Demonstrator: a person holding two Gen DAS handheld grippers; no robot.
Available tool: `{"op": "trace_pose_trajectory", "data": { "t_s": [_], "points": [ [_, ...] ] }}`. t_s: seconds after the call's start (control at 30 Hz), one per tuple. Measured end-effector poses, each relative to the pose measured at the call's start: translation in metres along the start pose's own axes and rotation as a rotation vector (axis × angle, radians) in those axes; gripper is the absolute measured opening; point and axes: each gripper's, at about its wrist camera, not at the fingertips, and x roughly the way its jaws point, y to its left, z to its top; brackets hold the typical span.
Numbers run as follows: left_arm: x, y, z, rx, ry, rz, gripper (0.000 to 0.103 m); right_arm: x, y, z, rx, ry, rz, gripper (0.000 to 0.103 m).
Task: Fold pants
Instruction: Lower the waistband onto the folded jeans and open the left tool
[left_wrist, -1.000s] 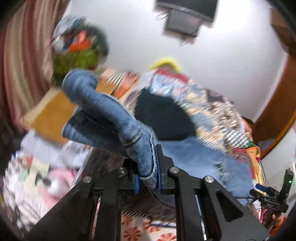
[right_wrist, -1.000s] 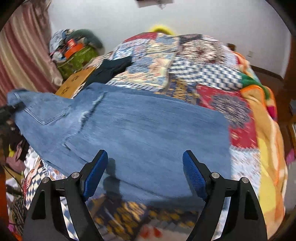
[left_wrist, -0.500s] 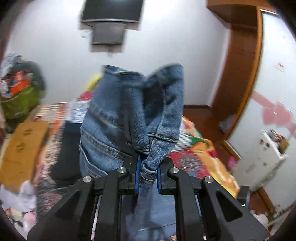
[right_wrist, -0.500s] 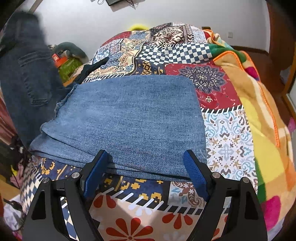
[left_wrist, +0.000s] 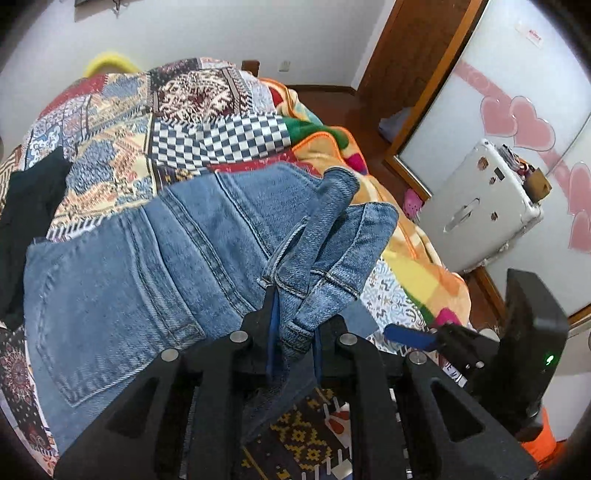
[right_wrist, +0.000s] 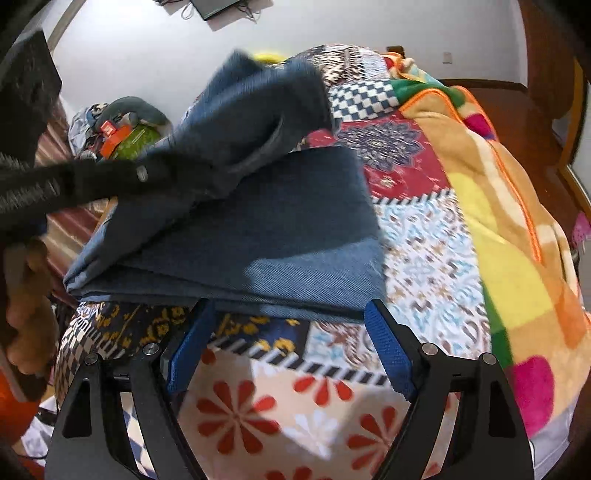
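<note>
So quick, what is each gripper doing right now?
Left gripper: closed on the jeans, at the waistband.
Right gripper: open, holding nothing.

Blue denim pants (left_wrist: 155, 258), mid-wash with visible stitching. In the left wrist view the waistband end is bunched and pinched between the closed fingers (left_wrist: 271, 332) of the left gripper (left_wrist: 293, 339); a back pocket faces up at lower left, and a belt loop and seams show near the grip. The upper portion is draped over the lower layers. In the right wrist view the pants (right_wrist: 280, 229) lie on the bed in a flat, folded stack, near edge straight, with the raised portion blurred above it.
</note>
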Motion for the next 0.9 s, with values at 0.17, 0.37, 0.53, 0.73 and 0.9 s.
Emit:
{"op": "trace_pose_trajectory", "data": {
  "t_s": [0.17, 0.37, 0.53, 0.73, 0.9],
  "points": [
    [0.001, -0.005, -0.002, 0.023, 0.038, 0.014, 0.042, -0.008, -0.006, -0.002, 0.031, -0.004, -0.002, 0.080],
    [-0.036, 0.009, -0.005, 0.008, -0.043, 0.027, 0.090, -0.010, -0.005, -0.002, 0.031, -0.006, 0.001, 0.080],
    [-0.059, 0.053, 0.016, -0.031, -0.135, 0.199, 0.093, -0.004, 0.001, 0.001, 0.006, 0.011, -0.004, 0.080],
    [-0.028, 0.137, 0.054, -0.084, -0.089, 0.428, 0.094, 0.003, 0.016, 0.003, -0.014, 0.034, 0.026, 0.080],
    [0.025, 0.182, 0.059, -0.013, 0.057, 0.554, 0.094, 0.012, 0.031, 0.006, -0.043, 0.064, 0.057, 0.080]
  ]
}}
